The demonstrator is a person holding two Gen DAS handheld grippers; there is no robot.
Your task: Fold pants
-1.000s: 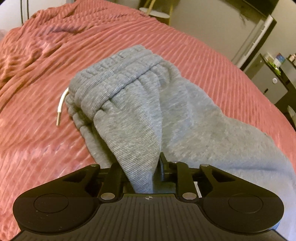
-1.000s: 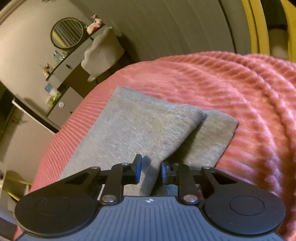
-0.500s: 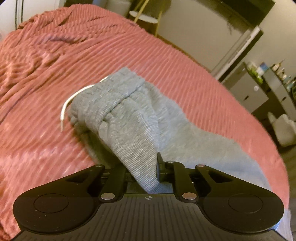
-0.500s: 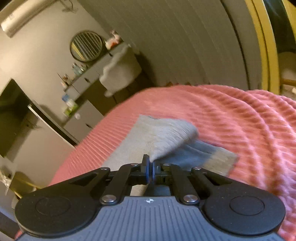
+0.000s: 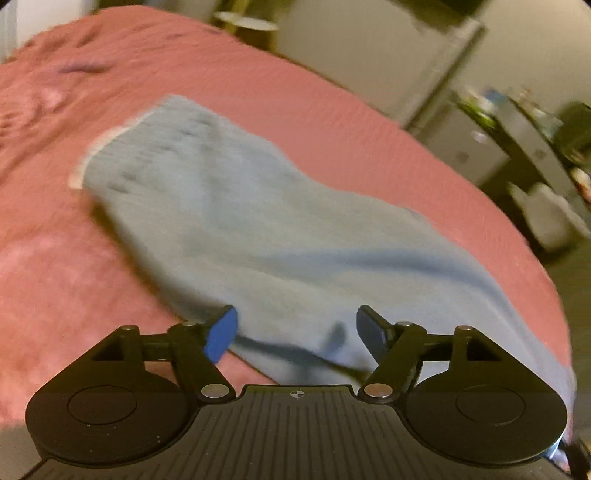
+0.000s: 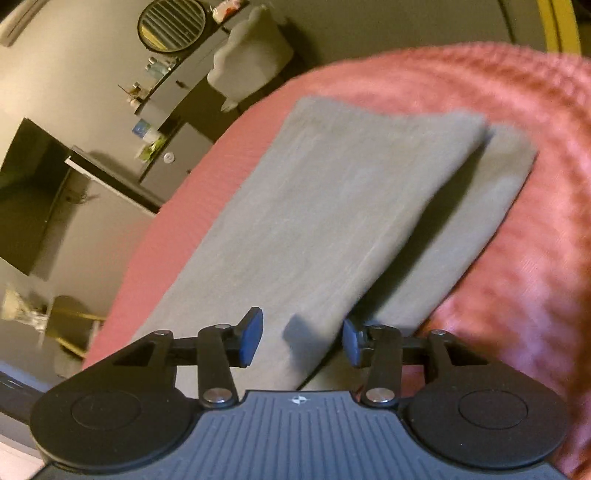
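Pants (image 5: 266,221): waistband end, seemingly, left view; leg ends right (image 6: 332,206)

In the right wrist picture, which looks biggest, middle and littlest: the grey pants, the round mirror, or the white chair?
1. grey pants, biggest, though closest to the camera.
2. white chair.
3. round mirror, only a little smaller than the chair; both stand farther back.

One pair of grey pants (image 5: 258,221), one pink ribbed bedspread (image 5: 332,122), one round mirror (image 6: 171,24), one white chair (image 6: 251,59) and two grippers are counted.
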